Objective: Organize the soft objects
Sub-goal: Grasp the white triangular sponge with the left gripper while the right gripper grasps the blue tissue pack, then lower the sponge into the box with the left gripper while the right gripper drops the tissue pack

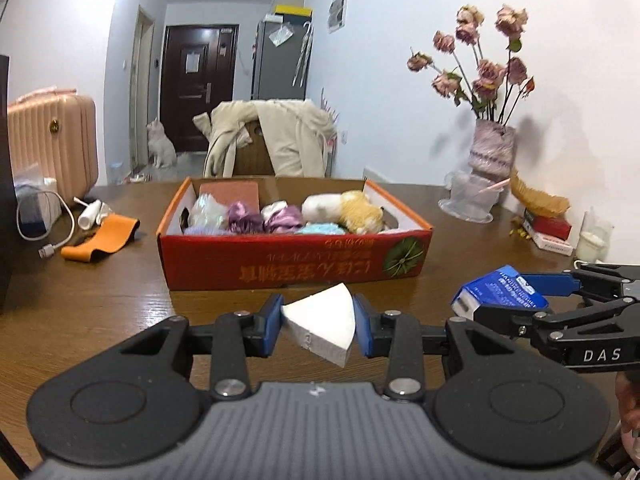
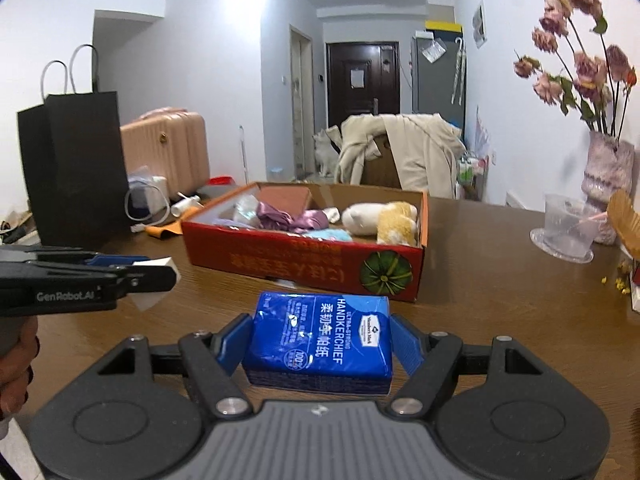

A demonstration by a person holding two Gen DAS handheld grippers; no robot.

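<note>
Left gripper (image 1: 319, 325) clamped on white foam wedge (image 1: 320, 328). Right gripper (image 2: 318, 342) gripping blue tissue pack (image 2: 318, 340). Both held above wooden table (image 1: 100, 300), near red box (image 1: 294, 258) of soft toys.

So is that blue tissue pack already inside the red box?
No, the blue tissue pack is clamped in the right gripper, in front of the red box, not in it.

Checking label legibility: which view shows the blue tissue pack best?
Right wrist view: the blue tissue pack fills the centre, printed top facing up, between the right tool's fingers. The left wrist view catches only one end at the right edge.
</note>
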